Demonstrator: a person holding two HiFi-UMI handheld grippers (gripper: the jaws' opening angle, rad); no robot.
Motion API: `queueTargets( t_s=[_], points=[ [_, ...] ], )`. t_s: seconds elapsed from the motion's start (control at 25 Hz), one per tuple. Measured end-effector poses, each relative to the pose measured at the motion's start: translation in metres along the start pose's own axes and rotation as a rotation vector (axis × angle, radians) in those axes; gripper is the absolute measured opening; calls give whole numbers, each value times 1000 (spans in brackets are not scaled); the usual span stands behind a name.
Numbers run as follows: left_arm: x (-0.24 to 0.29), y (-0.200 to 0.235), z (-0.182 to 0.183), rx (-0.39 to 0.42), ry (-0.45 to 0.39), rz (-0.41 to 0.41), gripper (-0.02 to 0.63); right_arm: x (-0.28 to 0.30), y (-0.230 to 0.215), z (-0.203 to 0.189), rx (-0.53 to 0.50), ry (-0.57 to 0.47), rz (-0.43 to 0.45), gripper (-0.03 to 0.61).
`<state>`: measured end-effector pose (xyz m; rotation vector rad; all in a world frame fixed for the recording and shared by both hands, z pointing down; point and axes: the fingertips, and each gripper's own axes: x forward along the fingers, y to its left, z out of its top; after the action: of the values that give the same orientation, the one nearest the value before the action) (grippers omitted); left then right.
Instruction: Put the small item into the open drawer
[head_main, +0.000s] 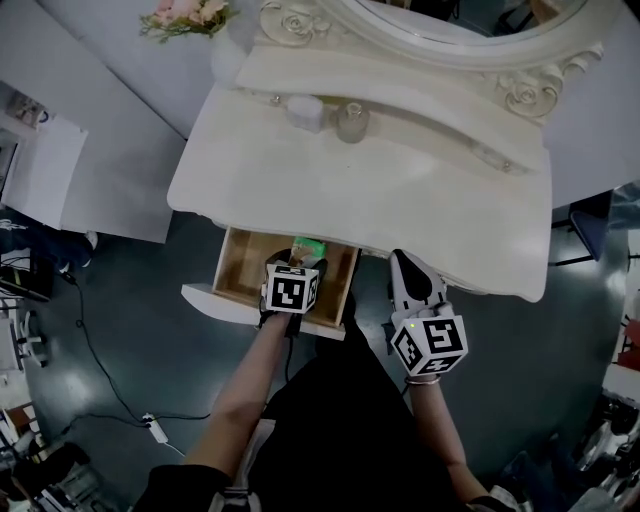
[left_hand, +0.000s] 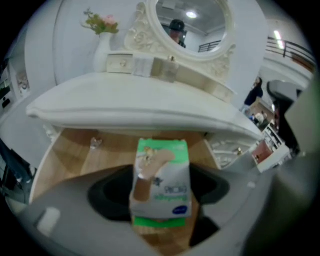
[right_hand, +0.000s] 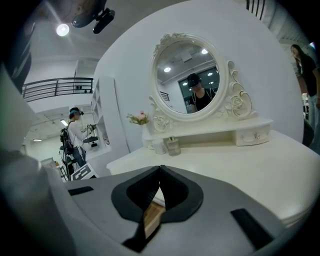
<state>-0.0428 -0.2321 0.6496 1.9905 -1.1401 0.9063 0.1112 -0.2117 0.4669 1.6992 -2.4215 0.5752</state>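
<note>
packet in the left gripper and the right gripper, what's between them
In the head view, only the drawer's right wall and a strip of dark floor lie between the packet in the left gripper and the right gripper.

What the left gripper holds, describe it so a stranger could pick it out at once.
Find the white dressing table with the oval mirror; below its top an open wooden drawer sticks out. Above that drawer, the left gripper clamps a small box. It is green and white with a plaster pictured on it, unlike the pale jars on the tabletop.
</note>
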Motion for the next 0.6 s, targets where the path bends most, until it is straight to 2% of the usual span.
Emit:
queueTargets(
  t_s=[0.24, 0.6],
  points=[
    [26, 11, -17, -32, 87, 30, 353, 2, -6, -6, 12, 16, -11, 5],
    [49, 22, -27, -41, 152, 52, 353, 8, -7, -10, 19, 36, -11, 5]
  ],
)
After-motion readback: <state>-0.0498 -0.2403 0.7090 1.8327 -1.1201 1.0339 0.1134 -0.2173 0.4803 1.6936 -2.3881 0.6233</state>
